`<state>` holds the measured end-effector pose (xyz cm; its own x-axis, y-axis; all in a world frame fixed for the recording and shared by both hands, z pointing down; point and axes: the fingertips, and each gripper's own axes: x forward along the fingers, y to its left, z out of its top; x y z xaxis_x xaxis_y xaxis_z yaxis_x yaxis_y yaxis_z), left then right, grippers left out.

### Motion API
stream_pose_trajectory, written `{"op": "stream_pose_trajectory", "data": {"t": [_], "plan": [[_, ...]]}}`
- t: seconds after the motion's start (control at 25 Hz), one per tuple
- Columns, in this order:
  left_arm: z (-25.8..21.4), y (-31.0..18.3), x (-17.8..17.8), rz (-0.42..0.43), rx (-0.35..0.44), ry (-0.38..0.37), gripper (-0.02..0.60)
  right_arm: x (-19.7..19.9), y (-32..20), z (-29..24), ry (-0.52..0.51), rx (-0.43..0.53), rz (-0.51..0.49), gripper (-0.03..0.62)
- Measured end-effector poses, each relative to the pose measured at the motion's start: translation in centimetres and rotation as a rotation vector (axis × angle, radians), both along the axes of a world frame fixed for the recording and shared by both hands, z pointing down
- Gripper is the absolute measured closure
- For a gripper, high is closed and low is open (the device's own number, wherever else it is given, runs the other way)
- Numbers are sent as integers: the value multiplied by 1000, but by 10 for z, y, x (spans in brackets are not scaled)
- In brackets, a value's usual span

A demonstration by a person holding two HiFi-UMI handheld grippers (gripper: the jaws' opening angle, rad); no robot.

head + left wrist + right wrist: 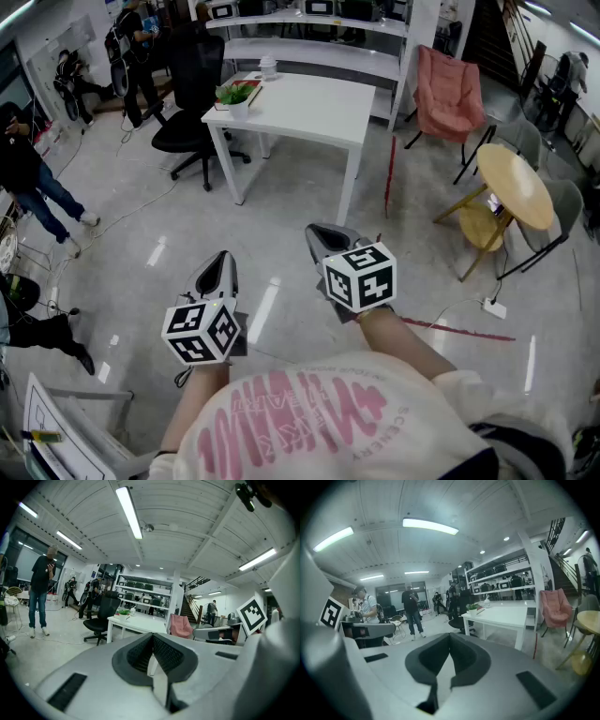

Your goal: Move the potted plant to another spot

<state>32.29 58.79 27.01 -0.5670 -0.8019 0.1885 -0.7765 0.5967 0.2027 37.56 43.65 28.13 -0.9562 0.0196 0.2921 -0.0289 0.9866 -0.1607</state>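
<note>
The potted plant stands near a corner of the white table, well apart from the 2 grippers; the left gripper and right gripper hover above the floor, each with jaws pressed together on nothing

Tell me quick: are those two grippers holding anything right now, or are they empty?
The left gripper is closed and holds nothing.
The right gripper is closed and holds nothing.
</note>
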Motion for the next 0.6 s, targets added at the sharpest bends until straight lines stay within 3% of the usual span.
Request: {"op": "stream_pose_trajectory", "data": {"t": [0.44,0.6], "plan": [[1,-13,-8,-32,8,-5,578,-13,-20,6,9,-16,-40,588],[20,-15,1,-59,37,12,578,-8,-26,34,47,-56,-63,588]]}}
